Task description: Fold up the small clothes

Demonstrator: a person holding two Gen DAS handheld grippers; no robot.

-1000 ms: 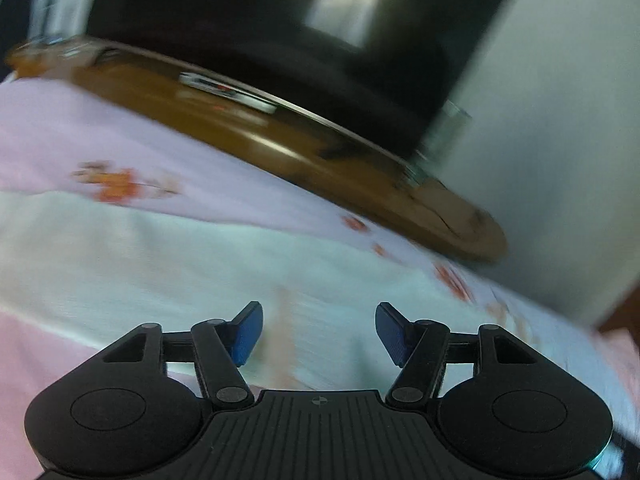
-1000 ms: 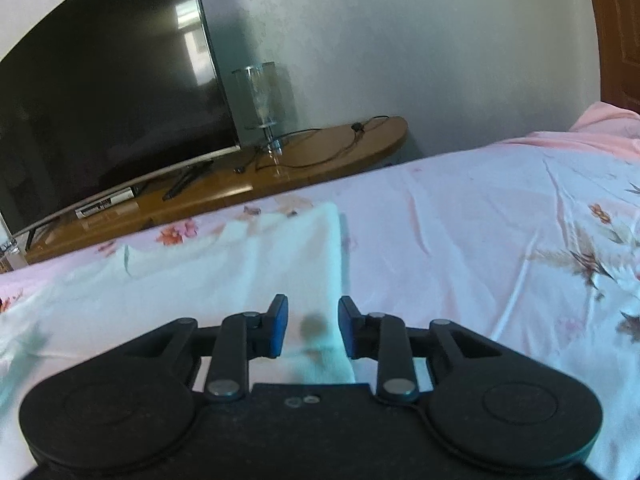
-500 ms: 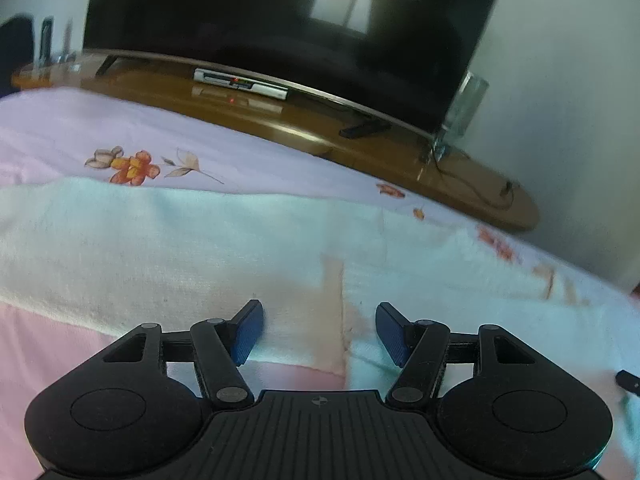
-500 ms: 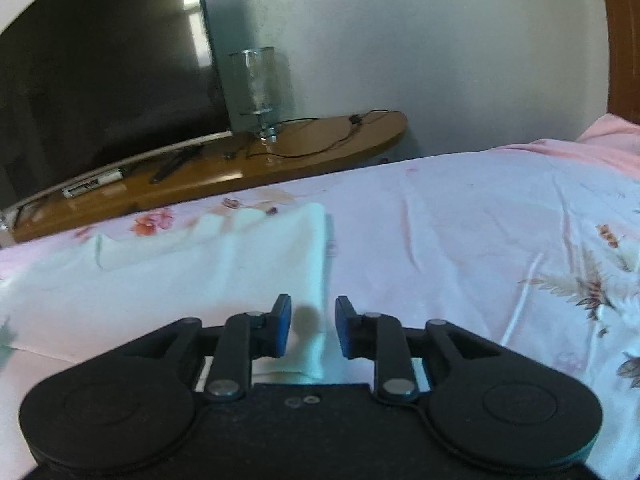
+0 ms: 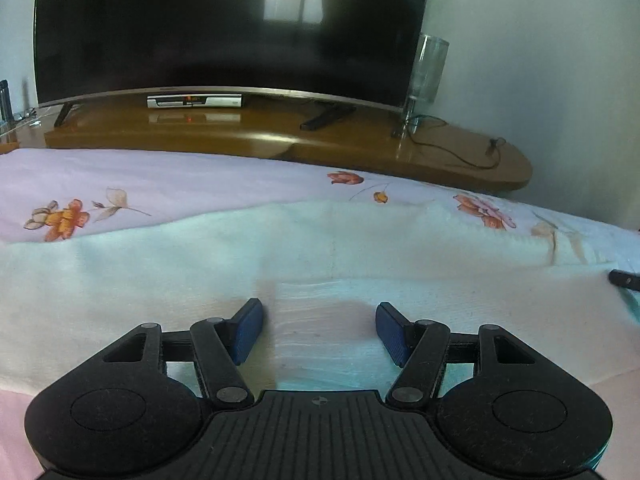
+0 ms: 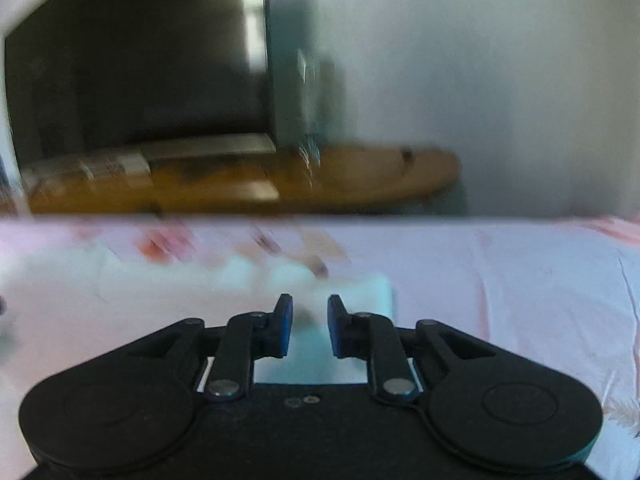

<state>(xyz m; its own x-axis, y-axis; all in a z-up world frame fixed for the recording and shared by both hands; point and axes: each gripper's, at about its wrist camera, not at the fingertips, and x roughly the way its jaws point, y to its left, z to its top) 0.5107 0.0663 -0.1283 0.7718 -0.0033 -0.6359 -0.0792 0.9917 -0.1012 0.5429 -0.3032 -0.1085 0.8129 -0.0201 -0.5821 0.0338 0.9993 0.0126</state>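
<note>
A pale mint-white small garment (image 5: 328, 264) lies spread flat across the pink floral bedsheet (image 5: 160, 184). My left gripper (image 5: 318, 330) is open, low over the garment's near middle, with a fold edge between its blue pads. My right gripper (image 6: 309, 330) is open with a narrow gap, low over the garment's right end (image 6: 360, 292). The right wrist view is blurred by motion. A dark tip of the right gripper shows at the right edge of the left wrist view (image 5: 624, 280).
Beyond the bed stands a curved wooden TV stand (image 5: 280, 140) with a large dark TV (image 5: 232, 28), a set-top box (image 5: 194, 101), a remote (image 5: 328, 117) and a tall glass (image 5: 424, 80). A white wall is at the right.
My left gripper has swung to face the TV squarely and moved forward over the garment. My right gripper has dropped lower and swung, blurring its view. Both stayed open.
</note>
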